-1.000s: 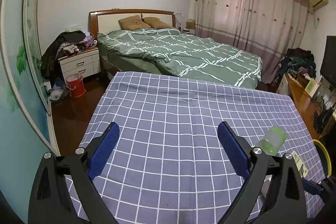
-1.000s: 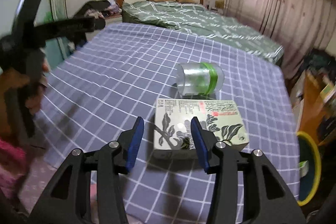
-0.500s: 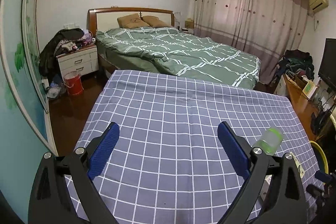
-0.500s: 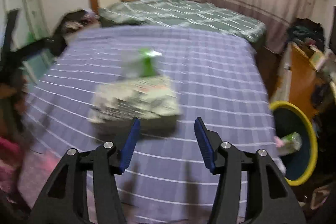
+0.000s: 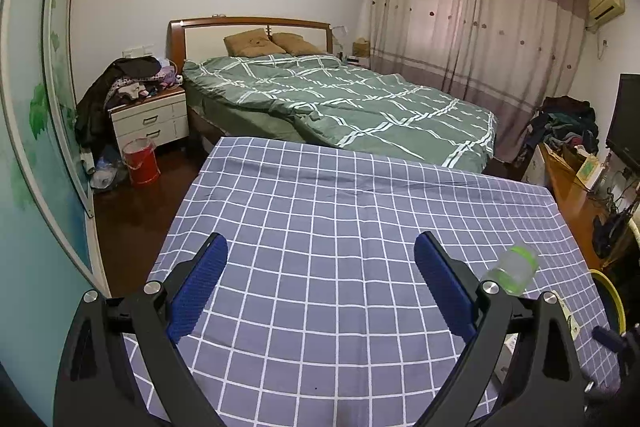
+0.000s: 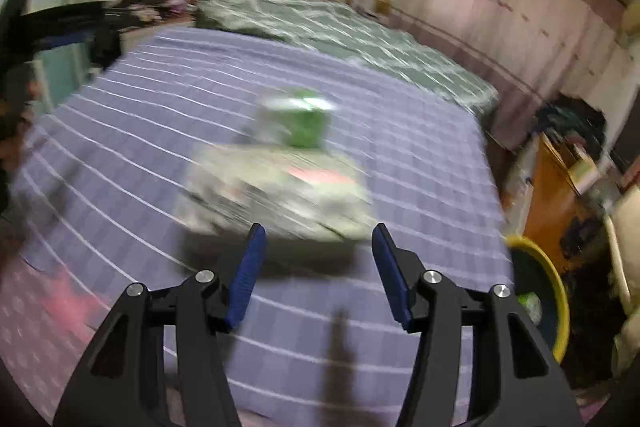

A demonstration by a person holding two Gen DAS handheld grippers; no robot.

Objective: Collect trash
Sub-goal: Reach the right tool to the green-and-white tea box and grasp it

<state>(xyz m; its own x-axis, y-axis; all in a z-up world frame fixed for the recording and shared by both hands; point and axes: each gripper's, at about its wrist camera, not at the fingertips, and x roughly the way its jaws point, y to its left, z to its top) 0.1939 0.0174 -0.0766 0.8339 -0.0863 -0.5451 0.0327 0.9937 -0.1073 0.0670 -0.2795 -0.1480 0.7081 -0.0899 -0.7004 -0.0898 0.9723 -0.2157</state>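
A clear plastic jar with a green band (image 5: 516,269) lies on the blue checked tablecloth (image 5: 340,227) at the right. In the blurred right wrist view the jar (image 6: 304,121) lies just behind a flat printed box (image 6: 280,195). My right gripper (image 6: 318,259) is open and empty, just short of the box's near edge. My left gripper (image 5: 320,267) is open and empty above the middle of the cloth. A yellow-rimmed bin (image 6: 544,291) stands on the floor right of the table, with a green-white item (image 6: 530,301) inside.
A bed with a green quilt (image 5: 340,99) stands beyond the table. A white nightstand (image 5: 150,121) piled with clothes and a red bucket (image 5: 140,163) are at the left. A wooden desk (image 5: 568,187) with clutter runs along the right.
The right gripper has opened wider and pulled back from the box, swinging toward the bin and back; its view is blurred. The left gripper has barely moved.
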